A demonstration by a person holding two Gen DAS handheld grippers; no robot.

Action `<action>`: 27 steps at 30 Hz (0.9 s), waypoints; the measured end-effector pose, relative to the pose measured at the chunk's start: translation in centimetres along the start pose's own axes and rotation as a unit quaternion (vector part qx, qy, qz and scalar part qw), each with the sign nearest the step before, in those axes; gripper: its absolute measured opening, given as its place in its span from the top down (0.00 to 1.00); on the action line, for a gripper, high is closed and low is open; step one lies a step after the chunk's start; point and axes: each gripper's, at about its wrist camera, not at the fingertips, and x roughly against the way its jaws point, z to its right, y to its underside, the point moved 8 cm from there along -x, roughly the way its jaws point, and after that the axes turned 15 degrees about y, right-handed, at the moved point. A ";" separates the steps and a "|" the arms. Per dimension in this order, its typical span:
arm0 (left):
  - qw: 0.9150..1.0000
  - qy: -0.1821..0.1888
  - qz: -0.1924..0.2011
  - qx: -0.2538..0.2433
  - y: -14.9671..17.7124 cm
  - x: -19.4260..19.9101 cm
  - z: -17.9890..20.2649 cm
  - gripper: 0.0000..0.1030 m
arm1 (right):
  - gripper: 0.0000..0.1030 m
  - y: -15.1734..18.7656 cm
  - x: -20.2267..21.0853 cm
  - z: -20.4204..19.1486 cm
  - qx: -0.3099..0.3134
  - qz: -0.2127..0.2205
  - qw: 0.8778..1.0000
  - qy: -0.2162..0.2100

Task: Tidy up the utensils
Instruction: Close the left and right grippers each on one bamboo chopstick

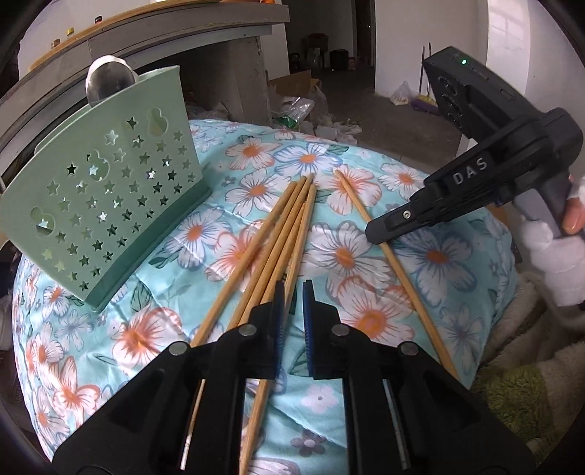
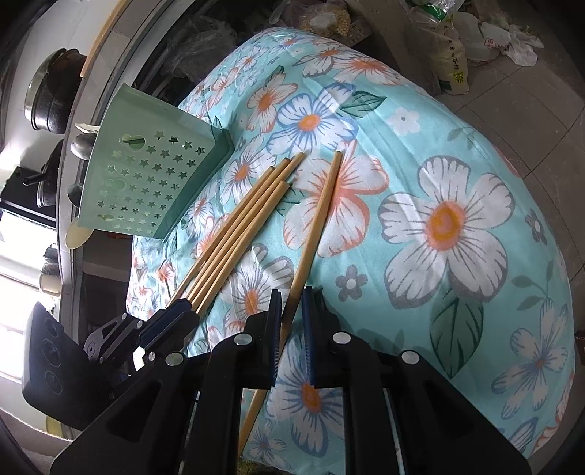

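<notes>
A green star-pierced utensil holder [image 1: 109, 204] [image 2: 146, 182] stands at the left on the floral cloth [image 1: 234, 146] [image 2: 438, 219], with a spoon bowl [image 1: 109, 80] showing above its rim. A bundle of several bamboo chopsticks [image 1: 278, 226] [image 2: 234, 226] lies beside it. My left gripper [image 1: 295, 292] [image 2: 179, 308] sits at the bundle's near end, its jaws narrow with one chopstick running in between the pads. A single chopstick [image 1: 354, 204] [image 2: 321, 204] lies apart to the right. My right gripper [image 2: 292, 292] [image 1: 376, 234] is shut on its middle.
A grey concrete shelf [image 1: 182, 33] rises behind the holder, and dark pots [image 2: 51, 95] sit beside it. Plastic bags [image 1: 303, 109] [image 2: 493, 36] litter the floor beyond the cloth's far edge. A person's hand [image 1: 574, 215] holds the right gripper over a fleecy green fabric [image 1: 512, 394].
</notes>
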 end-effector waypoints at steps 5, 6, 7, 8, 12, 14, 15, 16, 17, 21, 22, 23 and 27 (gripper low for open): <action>1.000 -0.008 -0.013 -0.007 -0.1 -0.9 -0.1 0.91 | 0.89 0.0 0.0 0.2 -0.003 0.000 1.000 -0.011; 1.000 -0.010 -0.015 -0.007 -0.2 -1.2 -0.2 0.91 | 0.89 0.0 -0.1 0.3 -0.003 0.000 1.000 -0.013; 1.000 -0.014 -0.019 -0.007 -0.3 -1.5 -0.3 0.91 | 0.89 -0.1 -0.1 0.3 -0.003 0.001 1.000 -0.014; 1.000 -0.015 -0.022 -0.006 -0.4 -1.8 -0.4 0.91 | 0.89 -0.1 -0.1 0.4 -0.002 0.002 1.000 -0.016; 0.999 -0.016 -0.028 -0.002 -0.6 -2.5 -0.3 0.92 | 0.89 -0.2 -0.1 0.5 -0.005 0.010 1.000 -0.021; 0.999 -0.017 -0.030 0.000 -0.6 -2.4 -0.2 0.92 | 0.89 -0.2 -0.1 0.6 -0.005 0.012 1.000 -0.021; 0.999 -0.013 -0.034 0.006 -0.5 -2.3 -0.2 0.92 | 0.89 -0.1 0.1 0.7 -0.004 0.012 1.000 -0.020; 0.999 -0.011 -0.038 0.010 -0.4 -2.2 -0.1 0.93 | 0.89 0.0 0.2 0.7 -0.002 0.010 1.000 -0.018; 0.999 -0.008 -0.043 0.017 -0.2 -2.0 0.0 0.93 | 0.89 0.1 0.3 0.8 -0.002 0.009 1.000 -0.018; 0.998 0.004 -0.056 0.037 0.7 -1.3 0.4 0.92 | 0.89 0.6 0.7 1.6 -0.010 -0.001 1.000 -0.023; 0.997 0.006 -0.055 0.044 0.8 -1.1 0.4 0.92 | 0.89 0.6 0.7 1.7 -0.013 -0.005 1.000 -0.027; 0.997 0.009 -0.054 0.051 0.7 -1.0 0.3 0.92 | 0.89 0.6 0.7 1.7 -0.014 -0.008 0.999 -0.029; 0.996 0.028 -0.035 0.073 -0.7 -0.7 -0.2 0.87 | 0.81 0.2 0.9 1.5 -0.010 -0.016 0.999 -0.034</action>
